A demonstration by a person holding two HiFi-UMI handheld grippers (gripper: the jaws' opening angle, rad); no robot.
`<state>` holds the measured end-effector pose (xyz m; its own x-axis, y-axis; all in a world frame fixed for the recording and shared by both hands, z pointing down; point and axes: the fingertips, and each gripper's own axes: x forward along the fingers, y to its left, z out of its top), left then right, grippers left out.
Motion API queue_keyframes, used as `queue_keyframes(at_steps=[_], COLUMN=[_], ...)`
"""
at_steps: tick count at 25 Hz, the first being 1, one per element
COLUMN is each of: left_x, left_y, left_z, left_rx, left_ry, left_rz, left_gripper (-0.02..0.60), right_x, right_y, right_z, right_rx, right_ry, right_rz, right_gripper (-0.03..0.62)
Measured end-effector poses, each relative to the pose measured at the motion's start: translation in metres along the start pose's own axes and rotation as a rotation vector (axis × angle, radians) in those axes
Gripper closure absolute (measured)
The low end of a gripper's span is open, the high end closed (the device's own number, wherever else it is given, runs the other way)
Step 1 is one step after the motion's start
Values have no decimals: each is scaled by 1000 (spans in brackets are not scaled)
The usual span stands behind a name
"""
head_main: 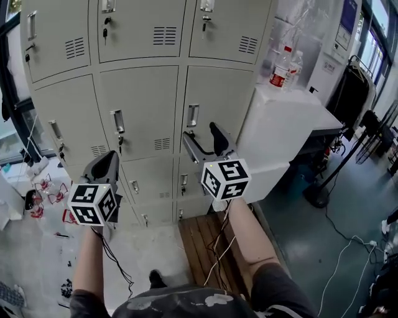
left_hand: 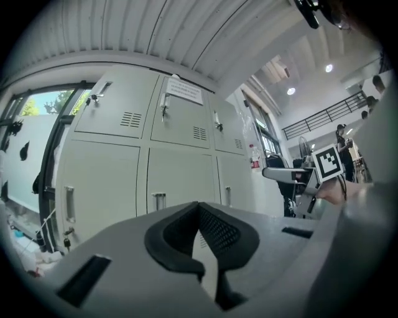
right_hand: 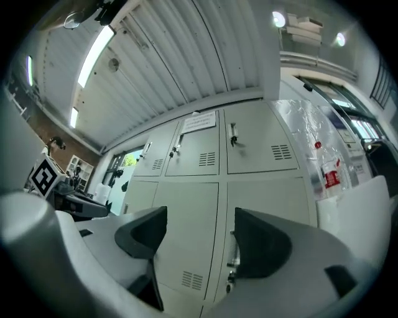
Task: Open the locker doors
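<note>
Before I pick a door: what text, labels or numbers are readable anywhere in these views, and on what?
Nothing reads clearly.
paper notice on an upper door: printed lines, too blurred to read.
red bottle label, on the bottle atop the white cabinet: too small to read.
blue poster at upper right: too small to read.
locker doors: no numbers visible.

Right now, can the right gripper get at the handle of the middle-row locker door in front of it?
Probably yes. The right gripper has its jaws apart and points at the handle, and nothing stands in between; the door is shut.
</note>
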<state>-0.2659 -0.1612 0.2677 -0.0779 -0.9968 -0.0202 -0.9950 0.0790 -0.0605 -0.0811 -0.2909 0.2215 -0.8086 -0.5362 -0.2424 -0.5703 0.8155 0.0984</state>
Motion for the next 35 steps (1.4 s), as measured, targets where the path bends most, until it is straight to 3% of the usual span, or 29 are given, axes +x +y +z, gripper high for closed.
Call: queue_keyframes(at_steps=[6,13,20,28,35], left_x=[50,100,125,139,153], left_y=[31,47,49,54,52], left_z=[38,102,142,181,203], left_rx=[35,122,149,152,155], left_ry=[-67,-160,-215,-259,-257], left_rz=[-65,-152,-226,-201,-163], left_gripper=[574,574,574,574,574], right_x=[53,95,123,159,198], right_y=[-16,-22,-40,-57,-93], right_z=[50,123,181,227,261], right_rx=[-82,-194,-209,-318,-321], right_ry=[-113,-197,-223,-183,-172], right_rz=[-64,-75,-102,-90,-68], right_gripper=[269,270,270,270,270])
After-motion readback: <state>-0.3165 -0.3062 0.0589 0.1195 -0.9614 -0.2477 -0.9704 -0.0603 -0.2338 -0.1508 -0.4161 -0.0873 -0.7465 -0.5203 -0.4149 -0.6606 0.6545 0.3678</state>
